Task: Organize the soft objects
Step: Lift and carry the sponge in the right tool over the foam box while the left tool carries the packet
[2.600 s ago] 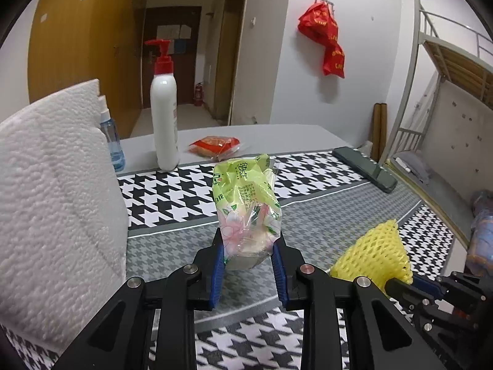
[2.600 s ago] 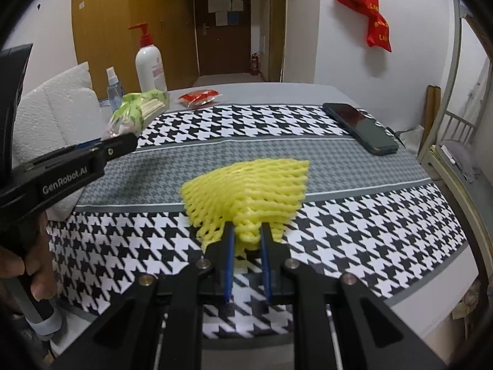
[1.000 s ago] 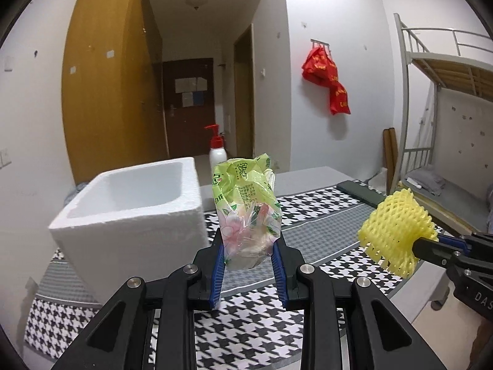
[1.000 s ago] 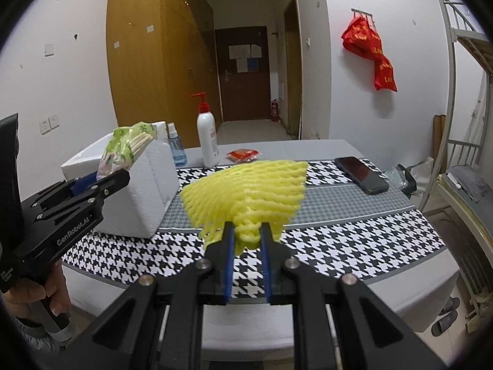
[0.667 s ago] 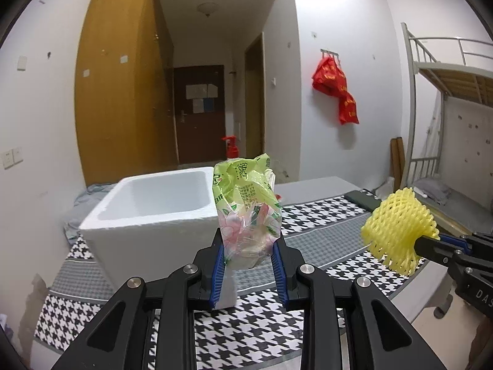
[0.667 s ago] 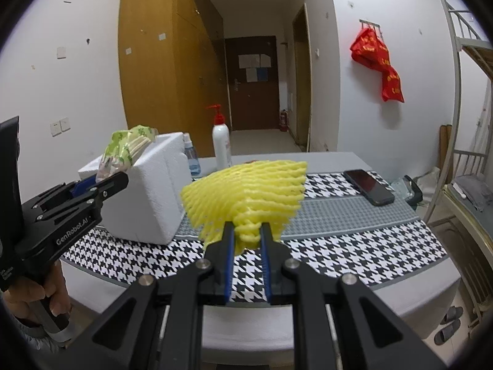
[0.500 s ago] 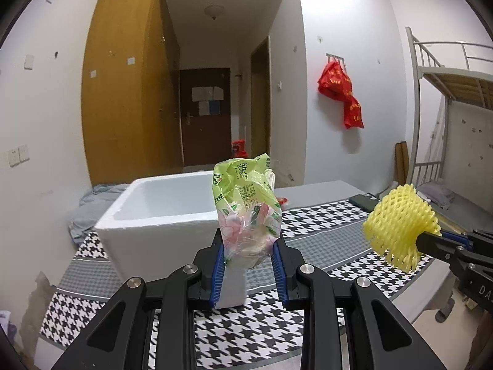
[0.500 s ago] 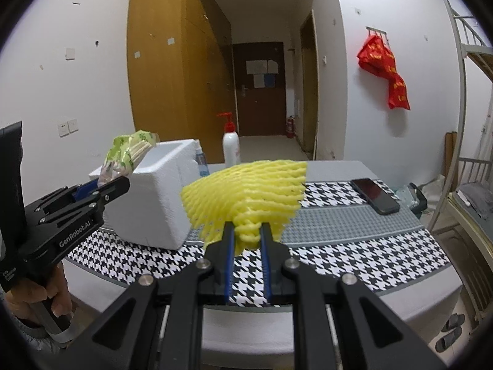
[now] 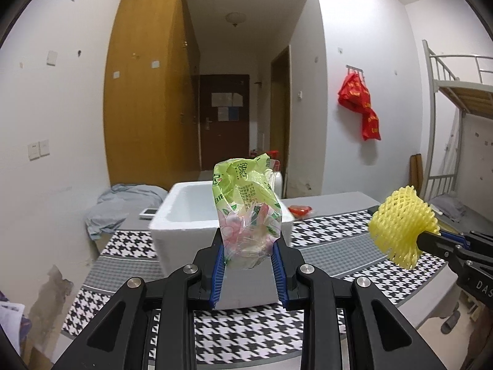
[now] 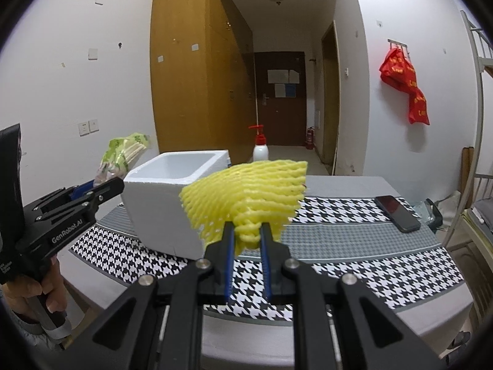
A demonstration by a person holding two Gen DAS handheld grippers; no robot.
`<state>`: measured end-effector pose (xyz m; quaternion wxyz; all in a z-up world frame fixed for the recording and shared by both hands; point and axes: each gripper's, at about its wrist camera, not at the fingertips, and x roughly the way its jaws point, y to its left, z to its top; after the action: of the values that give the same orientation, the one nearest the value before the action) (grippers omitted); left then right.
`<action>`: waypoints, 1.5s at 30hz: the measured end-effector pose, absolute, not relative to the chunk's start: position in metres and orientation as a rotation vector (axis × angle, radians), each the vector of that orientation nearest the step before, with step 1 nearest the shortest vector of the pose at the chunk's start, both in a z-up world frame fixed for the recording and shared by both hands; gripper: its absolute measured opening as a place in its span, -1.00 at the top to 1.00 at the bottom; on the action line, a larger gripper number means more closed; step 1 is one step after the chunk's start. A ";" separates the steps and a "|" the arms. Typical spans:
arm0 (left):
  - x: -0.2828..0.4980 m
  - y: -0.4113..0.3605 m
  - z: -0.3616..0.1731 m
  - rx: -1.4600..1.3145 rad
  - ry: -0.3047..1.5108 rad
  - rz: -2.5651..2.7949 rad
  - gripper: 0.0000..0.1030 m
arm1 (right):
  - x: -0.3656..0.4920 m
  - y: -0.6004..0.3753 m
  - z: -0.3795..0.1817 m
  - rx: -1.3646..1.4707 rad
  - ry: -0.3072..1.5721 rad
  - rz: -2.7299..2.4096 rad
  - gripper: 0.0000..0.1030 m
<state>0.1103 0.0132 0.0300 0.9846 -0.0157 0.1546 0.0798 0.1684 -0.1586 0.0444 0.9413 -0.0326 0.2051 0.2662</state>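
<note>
Left gripper (image 9: 249,257) is clamped on a green packet (image 9: 246,209), held up in the air in front of the foam box (image 9: 191,212). Right gripper (image 10: 246,240) is pinching a yellow foam net (image 10: 246,191) above the table (image 10: 354,246), right of the box. Can't really tell what's inside the packet.

The right hand-held gripper (image 10: 246,240) pinches yellow foam netting (image 10: 246,191) above the tabletop (image 10: 354,240); behind it a white foam box (image 10: 160,206) stands open, seemingly empty.
</note>
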 end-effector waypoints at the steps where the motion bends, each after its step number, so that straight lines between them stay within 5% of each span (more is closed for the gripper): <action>1: 0.110 0.016 0.030 -0.033 0.312 0.169 0.43 | 0.169 -0.157 0.044 -0.067 0.419 0.546 0.64; 45: 0.100 0.109 0.026 -0.081 0.315 0.333 0.43 | 0.228 -0.045 0.057 -0.103 0.418 0.724 0.64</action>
<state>0.0997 0.1090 0.0256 0.9730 -0.0402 0.1560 0.1652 0.2282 -0.0447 0.0572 0.9126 -0.0499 0.2027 0.3515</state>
